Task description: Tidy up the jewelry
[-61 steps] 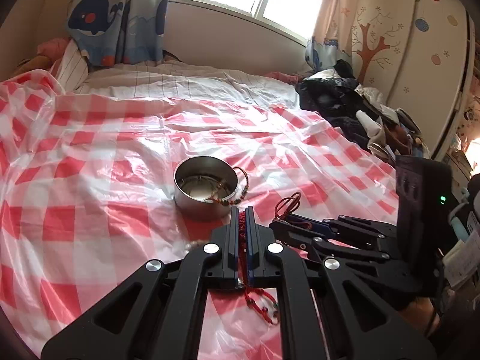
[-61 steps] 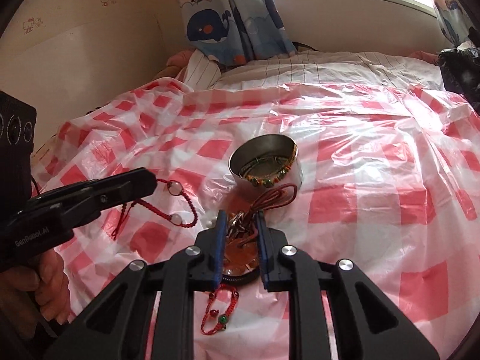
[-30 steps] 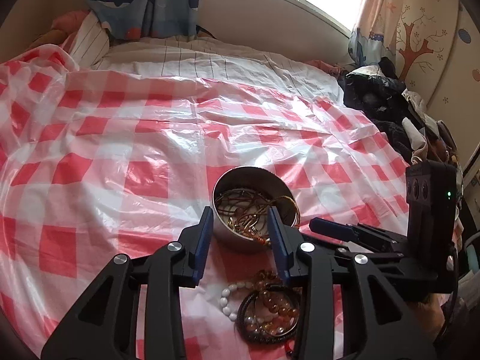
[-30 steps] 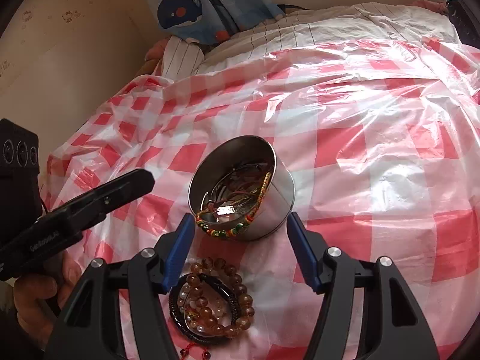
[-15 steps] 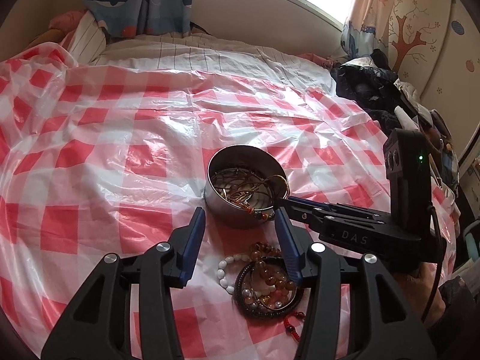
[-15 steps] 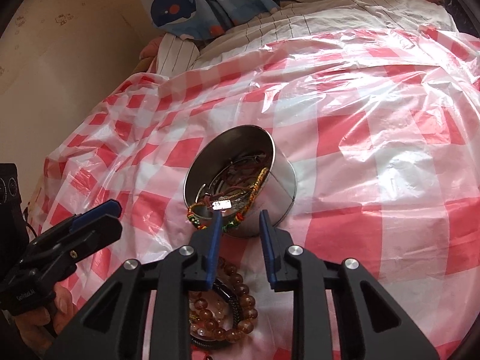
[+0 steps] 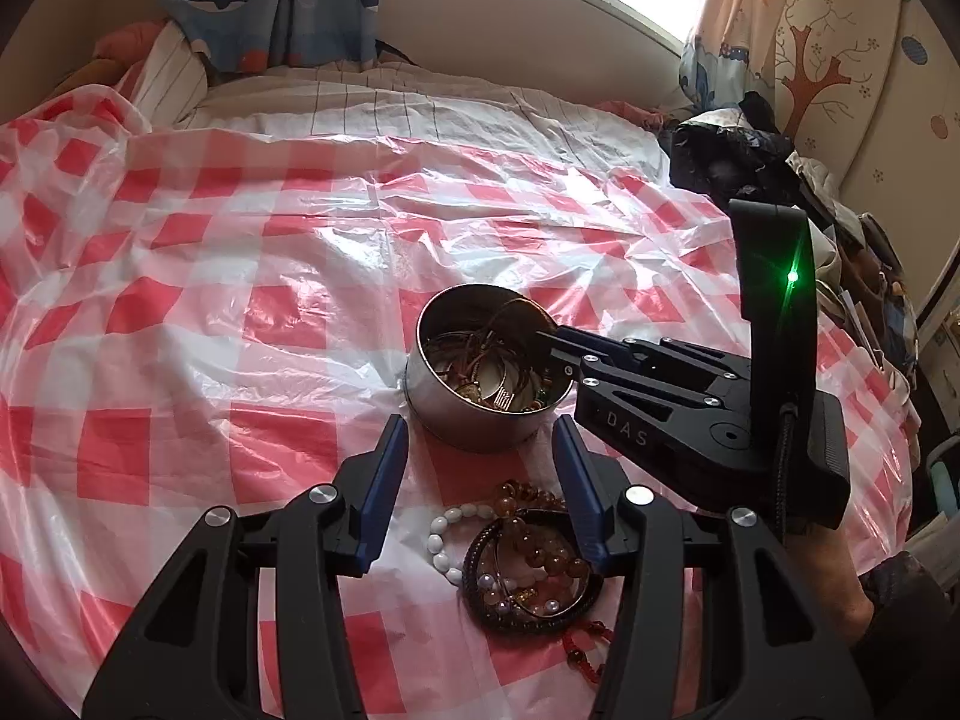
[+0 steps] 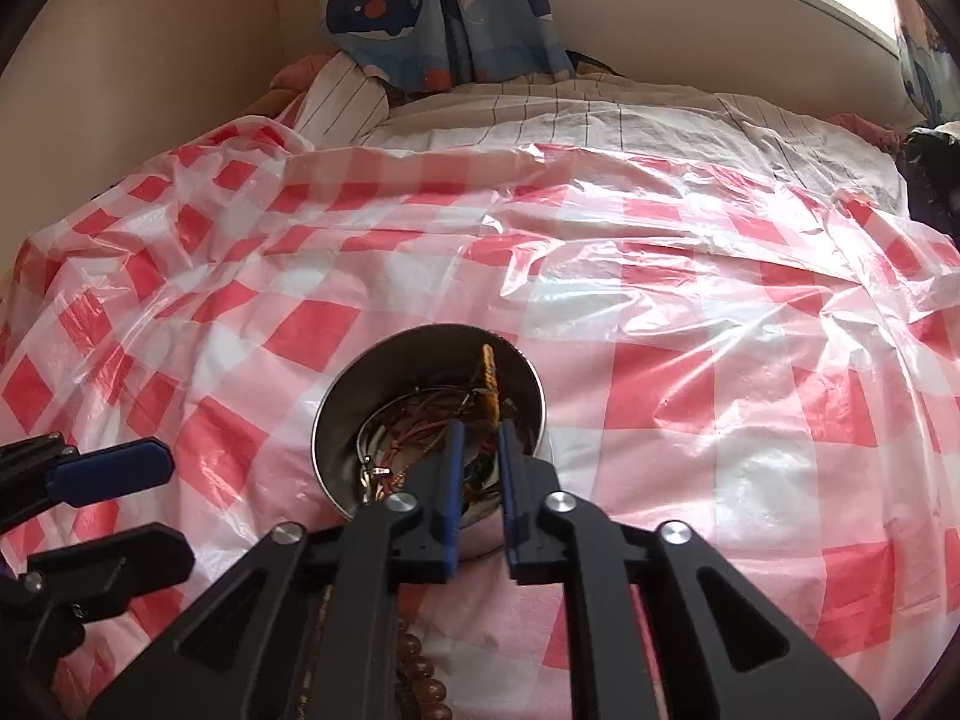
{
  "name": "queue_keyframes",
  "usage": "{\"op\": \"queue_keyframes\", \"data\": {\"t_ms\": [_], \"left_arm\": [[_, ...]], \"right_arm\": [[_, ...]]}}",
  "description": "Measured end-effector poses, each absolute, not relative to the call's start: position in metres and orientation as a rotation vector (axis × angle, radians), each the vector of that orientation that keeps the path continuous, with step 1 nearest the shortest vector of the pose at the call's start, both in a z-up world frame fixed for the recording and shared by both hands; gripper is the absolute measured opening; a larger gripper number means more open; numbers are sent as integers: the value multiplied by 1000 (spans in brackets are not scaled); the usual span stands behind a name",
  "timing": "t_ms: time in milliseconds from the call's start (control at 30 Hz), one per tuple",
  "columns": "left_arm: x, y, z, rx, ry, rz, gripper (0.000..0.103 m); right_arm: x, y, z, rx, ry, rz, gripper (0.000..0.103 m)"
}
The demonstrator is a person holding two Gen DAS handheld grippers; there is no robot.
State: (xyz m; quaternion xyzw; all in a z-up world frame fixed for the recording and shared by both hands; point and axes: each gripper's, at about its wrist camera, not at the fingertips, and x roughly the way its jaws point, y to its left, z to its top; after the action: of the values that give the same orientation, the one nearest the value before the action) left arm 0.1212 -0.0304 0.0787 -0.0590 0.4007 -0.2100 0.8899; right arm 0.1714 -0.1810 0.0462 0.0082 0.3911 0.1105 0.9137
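Note:
A round metal tin (image 7: pixel 474 414) full of tangled bracelets and cords sits on the red-checked plastic sheet (image 7: pixel 240 324); it also shows in the right wrist view (image 8: pixel 336 420). My left gripper (image 7: pixel 480 438) is open and empty, just short of the tin. A pile of beaded bracelets (image 7: pixel 528 564) lies between its arms. My right gripper (image 8: pixel 478 429) reaches over the tin's rim, its narrow-set fingertips down among the bracelets; a braided yellow bracelet (image 8: pixel 489 378) lies just ahead of them. It also shows in the left wrist view (image 7: pixel 546 339). I cannot see whether it pinches anything.
The sheet covers a bed with a striped cover (image 7: pixel 390 102) at the far end. A heap of dark clothes (image 7: pixel 732 162) lies at the right by a wardrobe. Brown beads (image 8: pixel 420 678) show under the right gripper. Whale curtains (image 8: pixel 444 6) hang behind.
My right gripper has moved forward and dipped its tips into the tin, jaws staying narrow. My left gripper has held open and shifted slightly nearer the tin.

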Motion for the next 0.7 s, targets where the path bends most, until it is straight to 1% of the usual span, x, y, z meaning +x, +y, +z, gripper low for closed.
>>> {"op": "queue_keyframes", "data": {"t_ms": [33, 67, 100, 167, 300, 467, 700], "left_arm": [[121, -30, 79, -121, 834, -435, 47], [121, -31, 79, -116, 834, -437, 48], [120, -32, 78, -111, 834, -439, 49], [118, -34, 77, -99, 841, -443, 49], [101, -36, 74, -79, 854, -450, 50], [79, -41, 56, -22, 895, -459, 50], [71, -60, 38, 42, 921, -460, 50]], "right_arm": [[168, -182, 51, 2, 785, 212, 20], [163, -184, 55, -4, 767, 199, 28], [158, -187, 59, 3, 754, 198, 33], [144, -194, 65, 19, 746, 189, 33], [107, -211, 65, 109, 792, 226, 33], [55, -218, 58, 182, 843, 265, 33], [48, -218, 39, 226, 918, 293, 33]]}}
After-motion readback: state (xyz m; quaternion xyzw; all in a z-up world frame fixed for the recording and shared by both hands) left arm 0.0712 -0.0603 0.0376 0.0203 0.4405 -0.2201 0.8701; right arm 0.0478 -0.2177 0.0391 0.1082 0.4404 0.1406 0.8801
